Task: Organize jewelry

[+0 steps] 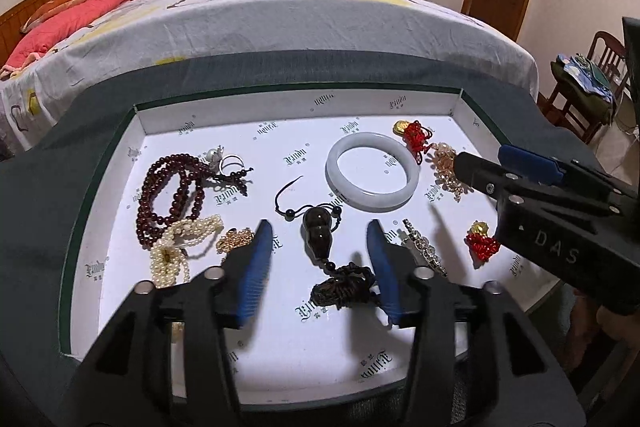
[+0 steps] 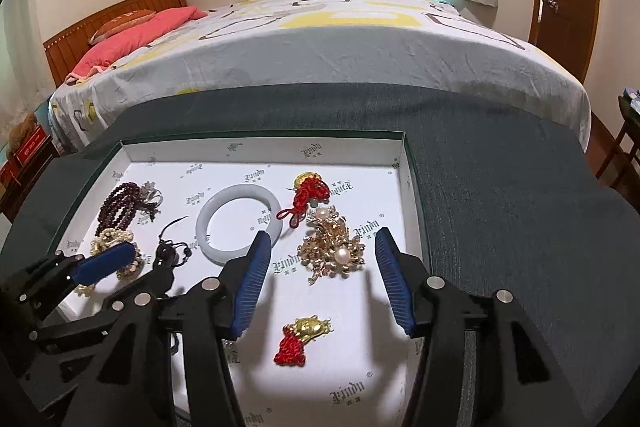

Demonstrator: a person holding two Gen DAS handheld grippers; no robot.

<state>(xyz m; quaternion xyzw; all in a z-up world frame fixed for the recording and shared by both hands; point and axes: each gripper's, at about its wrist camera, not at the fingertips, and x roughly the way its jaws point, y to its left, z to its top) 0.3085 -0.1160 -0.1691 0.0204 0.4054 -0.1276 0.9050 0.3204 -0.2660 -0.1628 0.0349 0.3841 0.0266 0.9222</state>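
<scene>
Inside the shallow white-lined box (image 1: 296, 107) on the dark green bench (image 2: 500, 187), jewelry spread loose, each piece apart, probably for easy single picks. At twelve o'clock of the left gripper (image 1: 320, 255), fingers parted and clamping nothing, dark gourd pendant (image 1: 316, 233) lying between them, untouched. Right gripper (image 2: 320, 259) likewise released, straddling the gold pearl brooch (image 2: 332, 251), gold-and-red charm (image 2: 308, 339) at six o'clock of it. White bangle (image 1: 370, 173) at one o'clock of the pendant. Left view alone showing clearly the dark red beads (image 1: 172, 195), pearl strand (image 1: 180, 247) and rhinestone clip (image 1: 426, 247); right view alone giving the brooch whole.
</scene>
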